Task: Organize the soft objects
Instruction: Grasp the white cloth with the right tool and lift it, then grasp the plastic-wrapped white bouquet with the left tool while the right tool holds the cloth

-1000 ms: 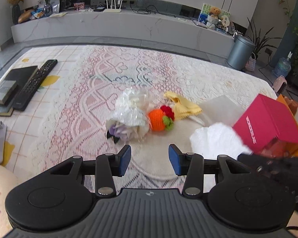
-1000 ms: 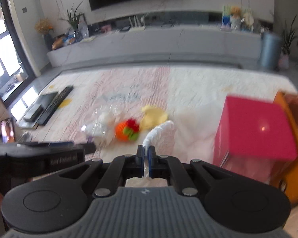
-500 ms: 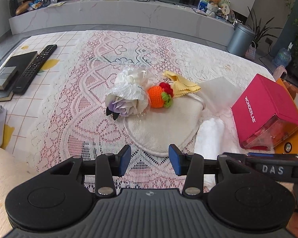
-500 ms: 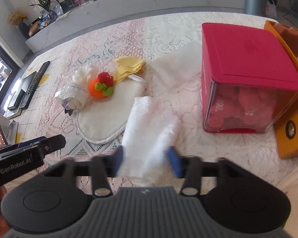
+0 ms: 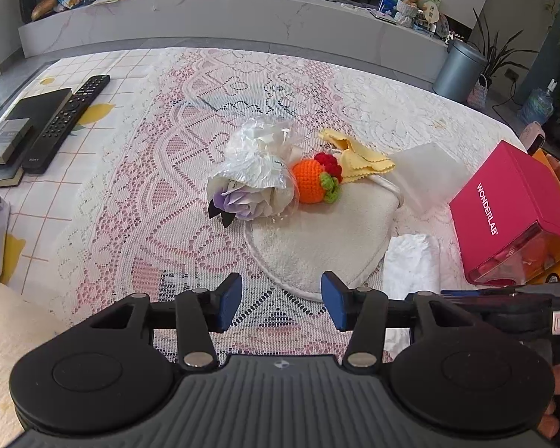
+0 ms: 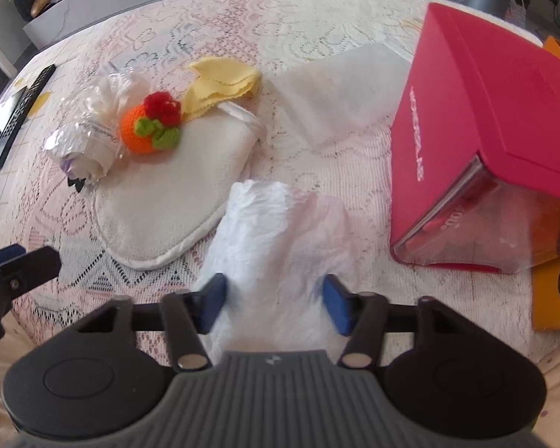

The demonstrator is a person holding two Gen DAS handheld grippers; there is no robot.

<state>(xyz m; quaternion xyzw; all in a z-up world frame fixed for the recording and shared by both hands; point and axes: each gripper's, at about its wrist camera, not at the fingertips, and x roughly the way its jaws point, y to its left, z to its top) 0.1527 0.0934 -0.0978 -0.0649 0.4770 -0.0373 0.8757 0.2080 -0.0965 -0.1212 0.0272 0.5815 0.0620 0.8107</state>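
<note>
Bare lace tablecloth (image 5: 138,201) lies to your left of the wrapped bouquet (image 5: 252,175). On the right, the pink box (image 6: 492,112) stands just beside the white crumpled cloth (image 6: 280,231), leaving you a narrow lane between them.

"WONDERLAB" in white capitals on the side of the magenta rectangular box with clear plastic front (image 5: 511,205), near the table's right edge. Same lettering shows in the right wrist view (image 6: 416,134), blurred. Faint white digits on its clear front, unreadable. "SONY" tiny at the near end of the long black remote control (image 5: 65,121), near the left edge. Small print on the cellophane-wrapped flower bundle's (image 5: 254,171) label, illegible.
</note>
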